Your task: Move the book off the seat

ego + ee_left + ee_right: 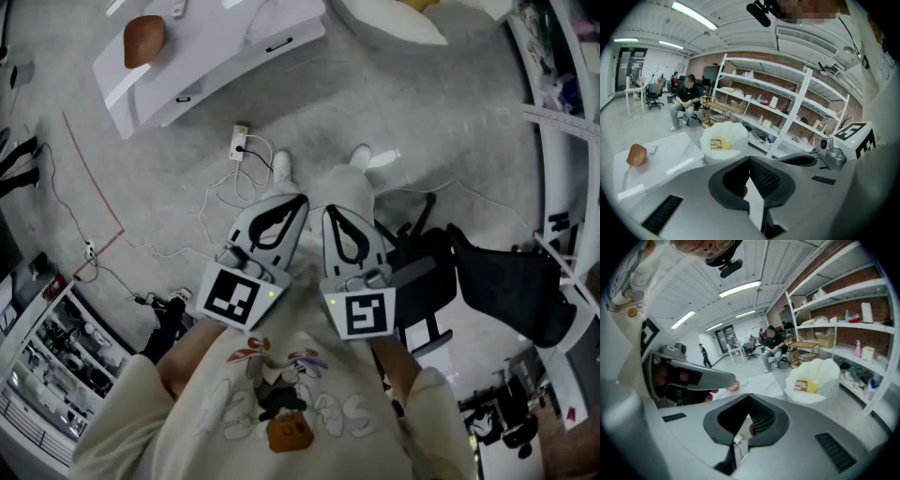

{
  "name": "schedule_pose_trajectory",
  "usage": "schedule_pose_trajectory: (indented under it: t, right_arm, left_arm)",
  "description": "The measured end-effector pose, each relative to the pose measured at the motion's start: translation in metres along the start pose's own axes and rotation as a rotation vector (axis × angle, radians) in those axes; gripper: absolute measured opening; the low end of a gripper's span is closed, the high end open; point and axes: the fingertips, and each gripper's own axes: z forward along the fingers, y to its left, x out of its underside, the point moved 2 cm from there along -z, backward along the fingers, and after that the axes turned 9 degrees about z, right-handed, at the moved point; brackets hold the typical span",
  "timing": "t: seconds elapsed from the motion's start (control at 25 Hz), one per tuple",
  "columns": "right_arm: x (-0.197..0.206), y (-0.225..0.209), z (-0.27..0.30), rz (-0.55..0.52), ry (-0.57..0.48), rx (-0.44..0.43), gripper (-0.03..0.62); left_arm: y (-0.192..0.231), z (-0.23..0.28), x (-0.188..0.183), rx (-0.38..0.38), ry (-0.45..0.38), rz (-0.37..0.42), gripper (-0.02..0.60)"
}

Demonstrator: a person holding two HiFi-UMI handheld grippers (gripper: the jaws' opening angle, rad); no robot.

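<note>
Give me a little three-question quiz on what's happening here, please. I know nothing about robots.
1. True or false: the book already lies on the floor.
2. What is the left gripper holding? A) the book B) a cable C) nothing
3. Fill in: the right gripper's jaws are ____ (apart or together).

Key
1. False. It lies in the white seat.
2. C. Its jaws are closed with nothing between them.
3. Together.
</note>
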Motion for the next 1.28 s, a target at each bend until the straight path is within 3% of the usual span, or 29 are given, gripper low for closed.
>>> schedule_pose_trajectory:
  t: [0.2,0.4,0.64,0.88,1.04,1.28]
  right_arm:
    - [0.013,0.046,-0.007,-0.015,-0.041,0.087,0.008]
    - [0.017,0.070,-0.005,-0.024,-0.103,0.158,0.008]
    - [0.009,0.105,-0.012,0.013,-0.222,0.094,0.008]
    - [0.006,0.131,-0.013,-0.088,-0.211,0.125,0.008]
    - [0.002,0.103,-0.011,-0.085,-0.170,0.188,0.008]
    - [-0.007,0.026,0.006,0.099,-0.133,0.191,0.009]
  left_arm:
    - [0.005,-0.046,0.027,0.030,0.047,0.000,0.009]
    - [0.014,-0.070,0.031,0.079,0.005,0.028,0.009]
    - [0.023,-0.101,0.028,0.098,-0.070,0.065,0.009]
    - [0.040,-0.121,0.027,0.125,-0.094,0.013,0.009]
    - [0.036,-0.091,0.021,0.159,-0.053,0.002,0.009]
    - [0.037,-0.036,0.000,0.113,-0.017,0.020,0.009]
